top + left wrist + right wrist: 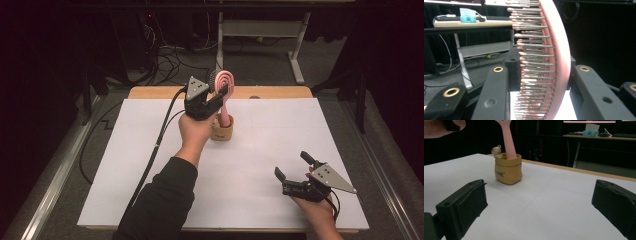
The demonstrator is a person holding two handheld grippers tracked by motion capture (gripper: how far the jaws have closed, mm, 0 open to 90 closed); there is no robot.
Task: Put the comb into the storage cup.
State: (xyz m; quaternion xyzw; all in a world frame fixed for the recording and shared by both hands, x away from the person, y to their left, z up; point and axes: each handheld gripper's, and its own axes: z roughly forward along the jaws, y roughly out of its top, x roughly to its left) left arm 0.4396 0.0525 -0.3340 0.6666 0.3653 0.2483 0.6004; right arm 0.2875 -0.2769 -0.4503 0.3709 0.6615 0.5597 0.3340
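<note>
Right now your left gripper [218, 95], just above the middle of the high view, is clamped on the head of the pink plastic hairbrush with metal pins [224, 82]; in the left gripper view one black jaw presses on the pin tips and the other on the smooth pink back [560, 50], so the pins carry part of the squeeze. The brush stands nearly upright with its handle [509, 142] down inside the small tan, sack-shaped holder with a little bear figure on its rim [508, 170], which sits on the white sheet over the table [260, 145] near the frame's centre.

From here, a few things could go wrong, in my judgement. Because you hold the brush high on the head, any sideways drift of your hand would lever the handle against the holder's rim, and that light cup could tip or slide. The pins may flex under the jaw, letting the head twist or slip. If you let go before the handle rests on the bottom, the brush could drop, and its top-heavy head could pull the holder over.

The holder contains the brush handle; I cannot tell whether anything else lies inside. Your right gripper [295, 172], lower right of the high view, rests with its jaws wide apart and nothing between them, well apart from the holder.
</note>
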